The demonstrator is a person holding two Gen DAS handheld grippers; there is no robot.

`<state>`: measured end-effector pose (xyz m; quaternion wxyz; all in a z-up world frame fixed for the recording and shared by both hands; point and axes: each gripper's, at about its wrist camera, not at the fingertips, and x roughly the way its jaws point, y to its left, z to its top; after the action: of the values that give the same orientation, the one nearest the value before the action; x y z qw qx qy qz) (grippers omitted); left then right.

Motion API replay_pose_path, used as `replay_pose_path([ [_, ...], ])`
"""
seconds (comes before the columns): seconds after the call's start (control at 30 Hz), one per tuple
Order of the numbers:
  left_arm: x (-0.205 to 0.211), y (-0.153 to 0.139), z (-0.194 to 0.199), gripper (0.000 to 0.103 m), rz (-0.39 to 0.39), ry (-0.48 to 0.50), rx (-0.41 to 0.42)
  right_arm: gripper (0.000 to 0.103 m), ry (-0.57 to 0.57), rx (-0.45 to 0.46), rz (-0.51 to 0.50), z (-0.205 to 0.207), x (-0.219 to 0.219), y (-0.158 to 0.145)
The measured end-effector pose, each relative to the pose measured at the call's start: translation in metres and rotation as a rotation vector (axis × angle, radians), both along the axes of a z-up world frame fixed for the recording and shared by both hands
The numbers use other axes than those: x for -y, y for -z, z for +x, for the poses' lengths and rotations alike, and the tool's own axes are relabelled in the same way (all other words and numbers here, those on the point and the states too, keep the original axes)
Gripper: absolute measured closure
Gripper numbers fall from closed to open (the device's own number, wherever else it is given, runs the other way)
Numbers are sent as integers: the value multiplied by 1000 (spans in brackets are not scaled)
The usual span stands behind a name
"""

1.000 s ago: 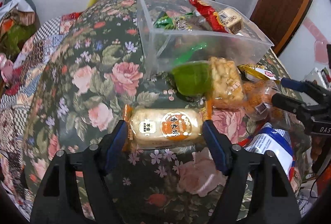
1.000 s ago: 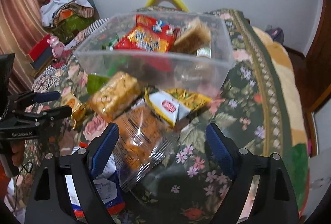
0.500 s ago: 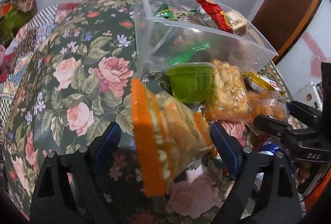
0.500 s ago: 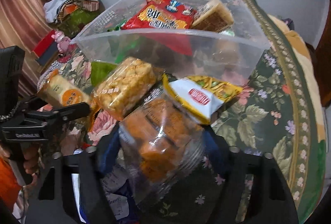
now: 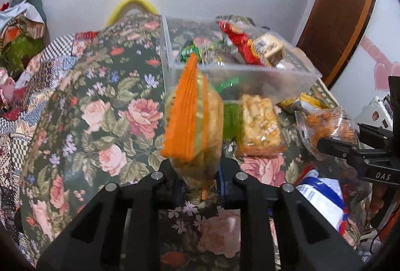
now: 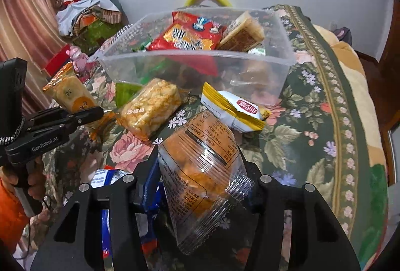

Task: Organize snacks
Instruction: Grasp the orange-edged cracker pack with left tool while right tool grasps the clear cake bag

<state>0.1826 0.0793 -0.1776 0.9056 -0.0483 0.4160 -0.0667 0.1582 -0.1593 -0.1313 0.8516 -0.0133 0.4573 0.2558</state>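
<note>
My left gripper (image 5: 197, 177) is shut on an orange-edged rice cracker pack (image 5: 193, 118) and holds it upright above the floral cloth, in front of the clear plastic bin (image 5: 250, 76). It also shows in the right wrist view (image 6: 68, 96). My right gripper (image 6: 200, 186) is shut on a clear pack of orange snacks (image 6: 202, 171), lifted off the cloth near the bin (image 6: 195, 66). The bin holds a red bag (image 6: 187, 36) and other snacks.
On the cloth before the bin lie a puffed rice bar (image 6: 150, 108), a yellow-white packet (image 6: 232, 111), a green pack (image 5: 231, 121) and a blue-white bag (image 5: 322, 198). Clutter is piled at the far left (image 6: 87, 16). A wooden door (image 5: 345, 8) stands right.
Both grippers have closed on their packs and lifted them off the cloth. The cracker pack turned from lying flat to standing on end. Both moved up toward the bin.
</note>
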Motion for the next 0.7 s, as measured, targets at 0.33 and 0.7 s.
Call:
replay_pose_path([
  [0.33, 4, -50, -5, 81, 14, 12, 104, 54, 27, 100, 27, 1, 10, -38],
  [0.7, 10, -74, 41, 81, 20, 4, 148, 54, 60, 199, 42, 35, 6, -67],
])
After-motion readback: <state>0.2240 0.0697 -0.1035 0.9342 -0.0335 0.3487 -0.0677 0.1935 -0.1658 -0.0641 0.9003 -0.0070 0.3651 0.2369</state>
